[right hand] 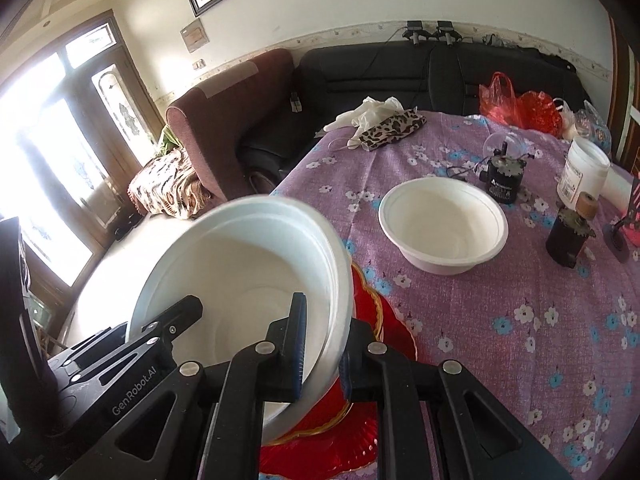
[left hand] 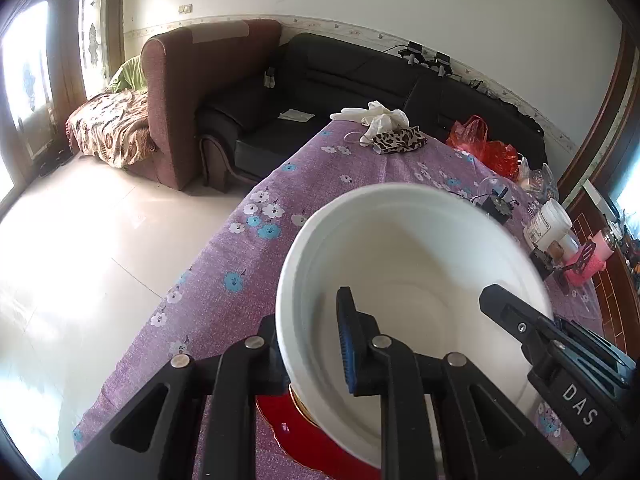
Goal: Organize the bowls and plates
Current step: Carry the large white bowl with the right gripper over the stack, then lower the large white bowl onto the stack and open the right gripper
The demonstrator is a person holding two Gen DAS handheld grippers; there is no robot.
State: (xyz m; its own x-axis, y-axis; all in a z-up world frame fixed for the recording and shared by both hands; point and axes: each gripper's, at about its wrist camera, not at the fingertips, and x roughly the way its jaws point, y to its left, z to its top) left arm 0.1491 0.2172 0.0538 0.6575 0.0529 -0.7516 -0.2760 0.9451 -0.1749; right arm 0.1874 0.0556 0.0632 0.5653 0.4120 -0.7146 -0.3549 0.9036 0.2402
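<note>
Scene: a table under a purple flowered cloth (right hand: 500, 312); sofas and a bright doorway fill the upper part of both views.
Held bowl: a white foam bowl (right hand: 244, 280), tilted, fills the lower centre of both views, above a red plate (right hand: 372, 312) with a gold rim.
Left gripper (left hand: 312, 344): its fingers straddle the bowl's rim at lower centre of the left wrist view, one blue pad inside the wall, the other finger outside; it appears clamped on the rim.
Right gripper (right hand: 320, 344): it pinches the opposite rim at lower centre of the right wrist view, pads on either side of the wall.
Second bowl: a matching white bowl (right hand: 442, 226) stands empty at right of centre in the right wrist view, well apart from the plate.
Clutter: a white jar (right hand: 584, 172), a dark bottle (right hand: 568, 236) and a red bag (right hand: 516, 102) crowd the upper right.
Step in hand: probably setting the bowl onto the plate.
Doing it well: level the bowl first, lower both sides together, and release only once its base sits flat, since thin foam bends under an uneven pinch.
</note>
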